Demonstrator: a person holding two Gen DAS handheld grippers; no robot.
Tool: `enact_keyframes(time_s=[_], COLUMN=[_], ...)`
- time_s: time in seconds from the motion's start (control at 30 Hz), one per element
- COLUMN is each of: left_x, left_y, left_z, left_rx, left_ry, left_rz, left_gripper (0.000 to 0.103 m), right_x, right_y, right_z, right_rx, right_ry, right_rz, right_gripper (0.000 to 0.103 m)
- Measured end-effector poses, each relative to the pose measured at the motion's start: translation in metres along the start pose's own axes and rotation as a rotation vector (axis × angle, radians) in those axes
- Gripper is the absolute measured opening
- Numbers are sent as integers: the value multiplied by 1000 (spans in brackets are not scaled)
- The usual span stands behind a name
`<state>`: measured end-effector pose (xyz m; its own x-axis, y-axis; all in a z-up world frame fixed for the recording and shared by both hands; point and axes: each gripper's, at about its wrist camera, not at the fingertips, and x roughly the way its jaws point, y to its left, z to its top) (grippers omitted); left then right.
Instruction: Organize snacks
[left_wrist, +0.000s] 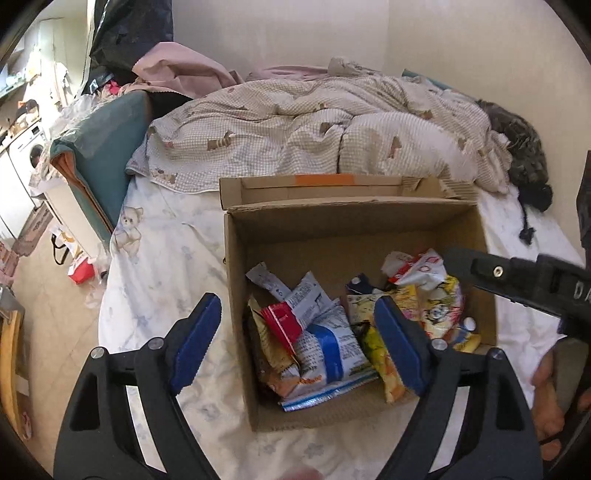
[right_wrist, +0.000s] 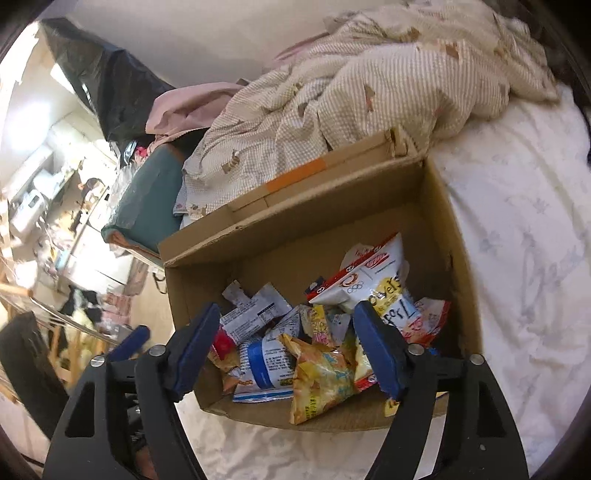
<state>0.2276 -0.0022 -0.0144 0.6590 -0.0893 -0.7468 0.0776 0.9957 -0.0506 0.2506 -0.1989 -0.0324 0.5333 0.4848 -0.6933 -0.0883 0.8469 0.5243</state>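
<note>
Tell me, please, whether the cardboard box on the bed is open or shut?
Open: the cardboard box has its far flap folded back, and snack packets show inside.

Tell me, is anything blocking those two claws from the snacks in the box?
Nothing visible. The cardboard box is open on top, its flaps folded back, and the snack packets lie uncovered below the open left gripper and right gripper.

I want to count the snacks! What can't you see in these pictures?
- Left wrist view: cardboard box, near corner hidden by the left tongs.
- Right wrist view: snack packets overlap, so lower ones are covered; right tongs hide some.
- Both views: packet lettering too small to read.
</note>
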Motion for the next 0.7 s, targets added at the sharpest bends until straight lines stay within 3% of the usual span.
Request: enact_keyframes(time_s=[0.13, 0.27, 0.33, 0.43, 0.7], left_x=[-27, -60, -77, -91, -118], left_y=[9, 11, 13, 22, 36], left_z=[-2, -8, -19, -31, -63], left_rx=[-50, -34, -32, -66, -125], left_ry=[-43, -119, -152, -151, -127], left_rz=[-5, 55, 87, 87, 73], left_gripper=[83, 83, 90, 98, 103], right_x=[-24, -50, -64, -80, -112], right_y=[11, 20, 24, 25, 27], right_z=[-8, -19, -29, -45, -81], right_rx=[-56, -84, -120, -143, -151], right_ry=[-60, -98, -119, -138, -162], right_rz=[-23, -31, -46, -76, -100], right_gripper=[88, 94, 95, 95, 98])
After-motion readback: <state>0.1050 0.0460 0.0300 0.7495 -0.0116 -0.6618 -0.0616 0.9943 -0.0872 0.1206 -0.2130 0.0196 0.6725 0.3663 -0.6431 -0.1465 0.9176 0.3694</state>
